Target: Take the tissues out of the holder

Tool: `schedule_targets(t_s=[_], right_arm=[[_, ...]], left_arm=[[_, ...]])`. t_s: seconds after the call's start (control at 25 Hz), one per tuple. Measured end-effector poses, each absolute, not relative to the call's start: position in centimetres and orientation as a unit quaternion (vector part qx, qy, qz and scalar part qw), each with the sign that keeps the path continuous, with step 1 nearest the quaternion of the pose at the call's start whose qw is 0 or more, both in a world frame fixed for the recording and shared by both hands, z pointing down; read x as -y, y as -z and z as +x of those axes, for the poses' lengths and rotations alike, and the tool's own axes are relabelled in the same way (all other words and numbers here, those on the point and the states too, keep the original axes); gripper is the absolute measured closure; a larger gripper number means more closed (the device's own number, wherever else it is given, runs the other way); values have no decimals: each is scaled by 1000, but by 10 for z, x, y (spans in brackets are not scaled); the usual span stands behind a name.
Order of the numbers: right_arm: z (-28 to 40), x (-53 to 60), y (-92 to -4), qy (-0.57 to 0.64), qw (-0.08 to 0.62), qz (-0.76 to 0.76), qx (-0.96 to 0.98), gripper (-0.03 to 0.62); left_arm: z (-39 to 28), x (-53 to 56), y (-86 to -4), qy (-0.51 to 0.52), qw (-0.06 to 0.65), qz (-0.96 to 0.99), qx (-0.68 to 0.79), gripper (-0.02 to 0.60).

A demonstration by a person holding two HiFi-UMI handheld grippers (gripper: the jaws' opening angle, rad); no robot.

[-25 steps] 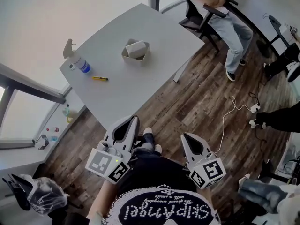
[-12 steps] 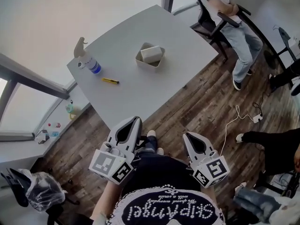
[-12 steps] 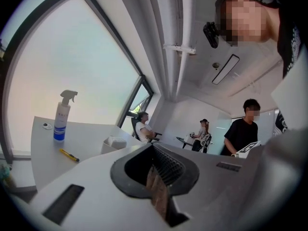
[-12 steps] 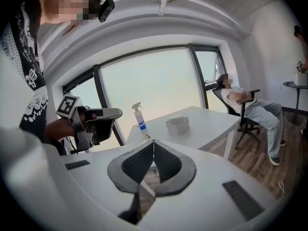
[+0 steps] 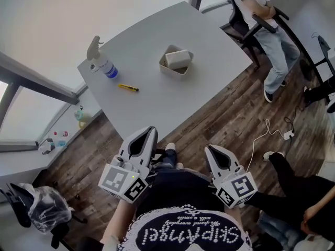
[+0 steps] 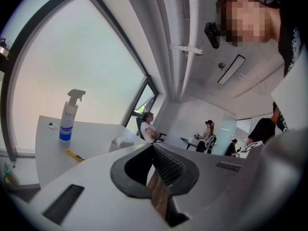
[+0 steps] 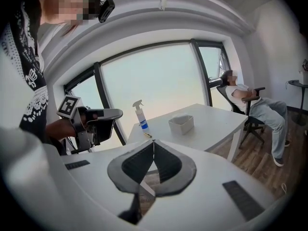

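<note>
A spray bottle (image 5: 102, 63) stands at the 10 o'clock corner of the table (image 5: 157, 106). A yellow pen (image 5: 128, 87) lies near it, at its 4 o'clock. Right of these, toward the table's 1 o'clock side, sits the holder (image 5: 168, 71). The tissues (image 5: 178, 58) lie inside it as a white block. A seated person (image 5: 264, 14) is beyond the table's edge, at the holder's 2 o'clock.

Both grippers are off the table, over the wood floor and close to the wearer's body. The left gripper (image 5: 151, 130) is between 6 and 7 o'clock of the holder and well apart from it. Its jaws meet at the tips with nothing between them. The right gripper (image 5: 208, 148) is between 5 and 6 o'clock of the holder, also well apart. Its jaws are pressed together too, and it holds nothing.
</note>
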State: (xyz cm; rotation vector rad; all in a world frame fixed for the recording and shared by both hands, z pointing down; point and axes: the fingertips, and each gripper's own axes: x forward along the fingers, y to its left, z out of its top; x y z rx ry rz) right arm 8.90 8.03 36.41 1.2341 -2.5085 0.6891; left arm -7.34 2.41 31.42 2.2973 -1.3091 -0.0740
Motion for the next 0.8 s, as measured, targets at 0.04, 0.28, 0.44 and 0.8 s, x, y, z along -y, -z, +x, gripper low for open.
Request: schedule_targets(t_s=[0.04, 0.28, 0.44, 0.8], right_arm=[[89, -79, -364, -238, 129, 428, 862, 582], [89, -72, -361, -243, 118, 442, 855, 582], [87, -69, -358, -240, 115, 443, 856, 582], [81, -61, -352, -228, 113, 432, 865, 583]], left_arm=[[-74, -22, -315, 26, 246, 843, 478, 580], [-81, -11, -313, 25, 243, 845, 475, 580], [-87, -9, -311, 27, 238, 844, 480, 580], [-95, -8, -308, 34, 231, 839, 491, 580]])
